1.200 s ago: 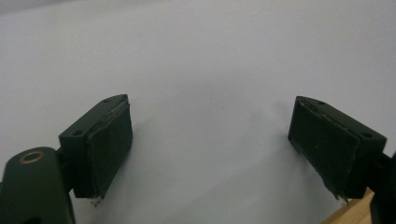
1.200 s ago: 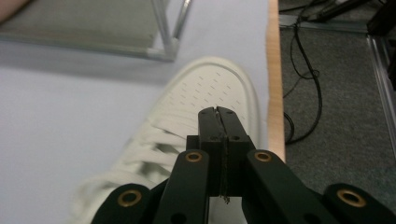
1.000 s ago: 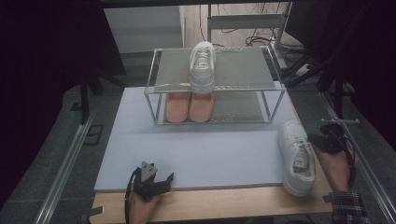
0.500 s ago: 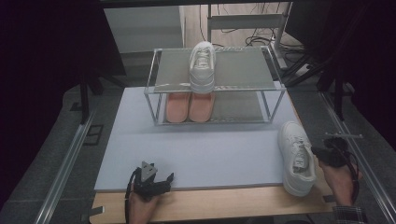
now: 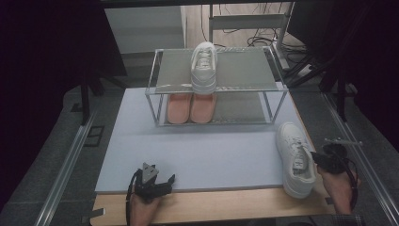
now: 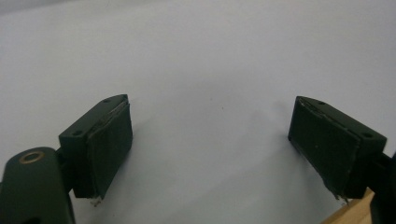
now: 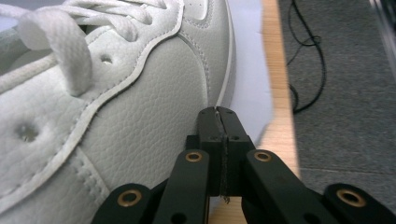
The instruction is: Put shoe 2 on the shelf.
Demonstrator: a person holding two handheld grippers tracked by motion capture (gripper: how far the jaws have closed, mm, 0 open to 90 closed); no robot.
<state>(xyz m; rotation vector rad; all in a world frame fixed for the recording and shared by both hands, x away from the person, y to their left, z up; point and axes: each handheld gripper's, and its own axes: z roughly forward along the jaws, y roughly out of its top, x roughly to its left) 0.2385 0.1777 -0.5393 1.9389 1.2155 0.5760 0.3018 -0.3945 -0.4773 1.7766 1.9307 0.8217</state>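
A white sneaker lies at the right edge of the pale mat, toe pointing away. My right gripper sits low beside its right side, jaws shut with nothing between them; in the right gripper view the closed tips rest against the sneaker's grey-white leather side. A second white sneaker stands on the top shelf of a glass rack. My left gripper rests at the mat's front edge, open; its pads stand wide apart over bare mat.
A pair of orange-pink insoles or soles lies on the rack's lower shelf. The wooden table edge runs along the front. Cables trail on the grey floor to the right. Metal rails flank the table.
My right gripper has moved down and toward the front of the table alongside the sneaker. The left gripper and the shoes have stayed put.
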